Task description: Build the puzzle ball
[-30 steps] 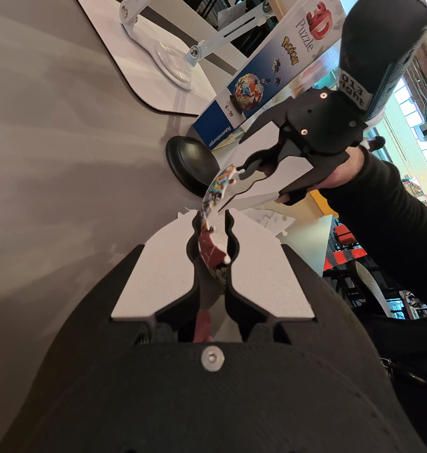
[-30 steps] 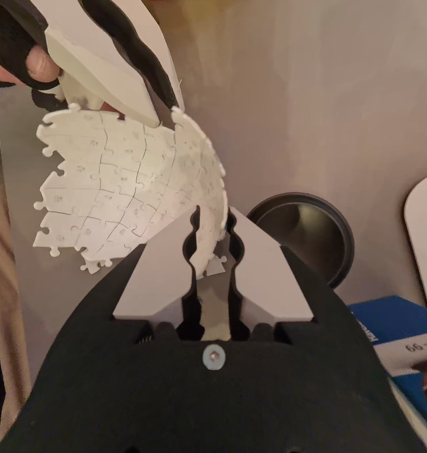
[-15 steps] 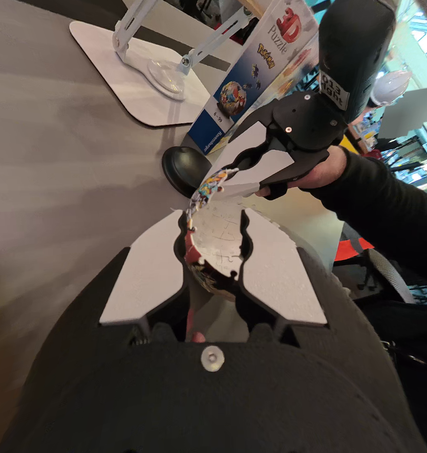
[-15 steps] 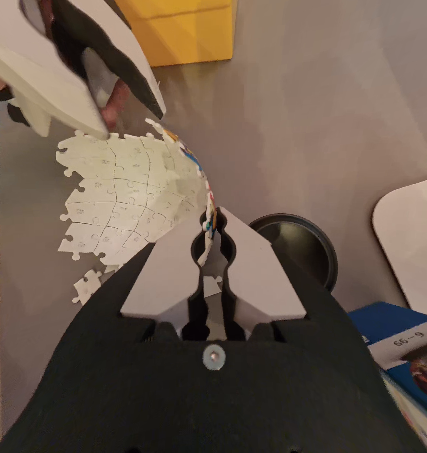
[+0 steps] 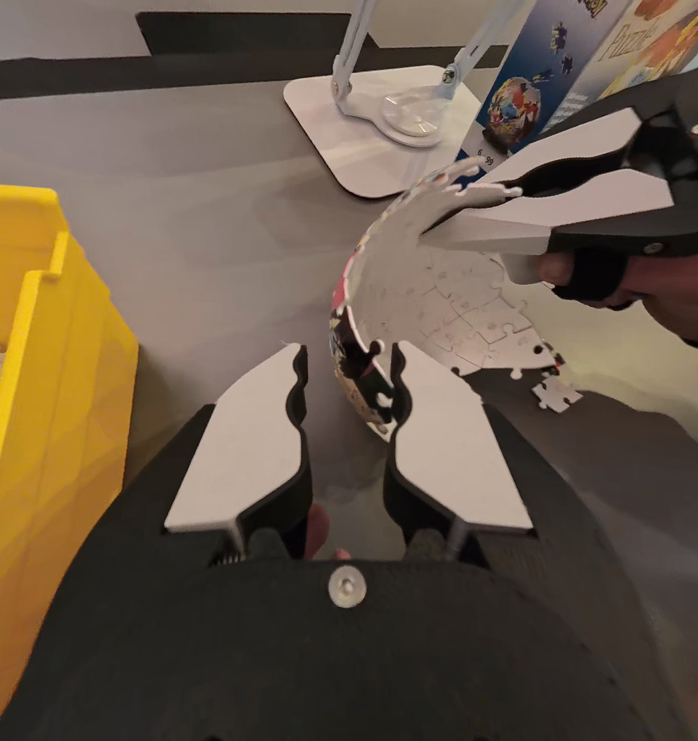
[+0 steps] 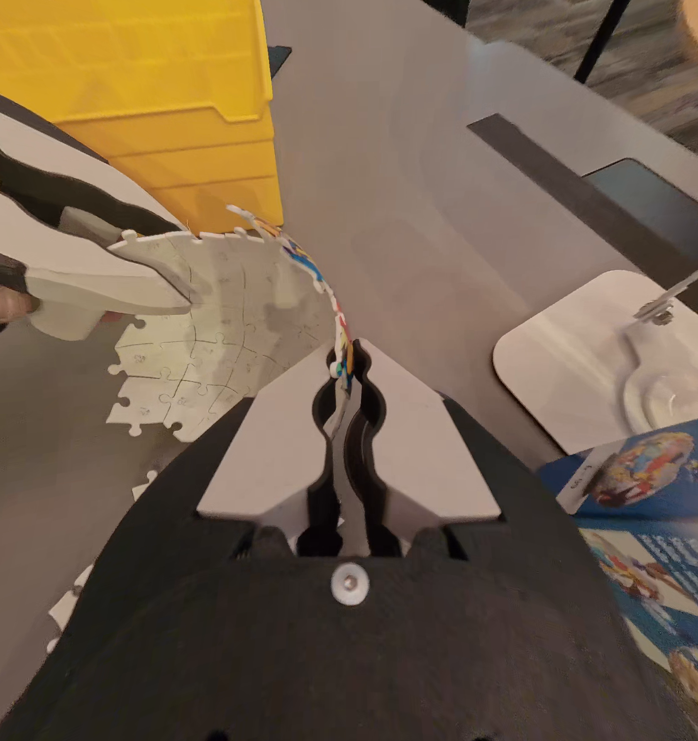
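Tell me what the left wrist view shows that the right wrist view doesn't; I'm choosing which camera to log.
Only the left wrist view shows puzzle pieces inside the yellow bin and the whole loose piece on the table.

Only the right wrist view shows the right claw shut on the shell's coloured rim, plus a dark flat device.

Both show the puzzle shell, the puzzle box, the white stand base, and the open left claw.

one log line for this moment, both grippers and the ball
left gripper: open, off shell | right gripper: shut on puzzle shell rim | loose piece on table
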Demonstrator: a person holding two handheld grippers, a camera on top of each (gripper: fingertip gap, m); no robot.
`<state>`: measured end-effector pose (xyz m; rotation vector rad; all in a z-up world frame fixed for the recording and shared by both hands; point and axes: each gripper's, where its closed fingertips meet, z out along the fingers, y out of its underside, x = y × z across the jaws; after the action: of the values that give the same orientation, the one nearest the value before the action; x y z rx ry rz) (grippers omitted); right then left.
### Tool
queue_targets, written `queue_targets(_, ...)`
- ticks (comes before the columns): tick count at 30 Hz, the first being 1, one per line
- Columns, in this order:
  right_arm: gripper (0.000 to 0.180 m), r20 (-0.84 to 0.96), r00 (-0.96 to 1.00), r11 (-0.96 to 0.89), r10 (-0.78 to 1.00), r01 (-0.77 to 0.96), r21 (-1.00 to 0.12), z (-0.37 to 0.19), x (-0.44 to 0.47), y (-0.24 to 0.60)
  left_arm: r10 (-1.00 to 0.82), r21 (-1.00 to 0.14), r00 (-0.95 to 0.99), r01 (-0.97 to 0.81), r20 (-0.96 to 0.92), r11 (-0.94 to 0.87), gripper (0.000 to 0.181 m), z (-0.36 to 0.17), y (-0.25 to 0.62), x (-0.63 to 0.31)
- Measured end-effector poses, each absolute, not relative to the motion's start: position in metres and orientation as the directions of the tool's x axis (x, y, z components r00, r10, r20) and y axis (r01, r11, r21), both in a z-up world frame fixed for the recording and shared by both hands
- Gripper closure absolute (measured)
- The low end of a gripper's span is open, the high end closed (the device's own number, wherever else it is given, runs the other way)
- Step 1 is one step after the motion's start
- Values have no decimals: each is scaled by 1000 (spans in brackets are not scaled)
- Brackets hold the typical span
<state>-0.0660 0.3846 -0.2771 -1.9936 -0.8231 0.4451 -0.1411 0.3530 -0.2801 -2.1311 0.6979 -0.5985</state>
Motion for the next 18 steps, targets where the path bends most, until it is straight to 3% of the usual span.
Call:
queue_targets(12,174,103,780,-264,617,329,-907,-262,-75,378,-556,-845,828,-345,-71,-407,176,-282,370,-154)
queue_targets(18,164,85,786,-262,612,303,-917,-259,-78,375,-526,-858,840,-362,-132,-363,177,-276,374,-159)
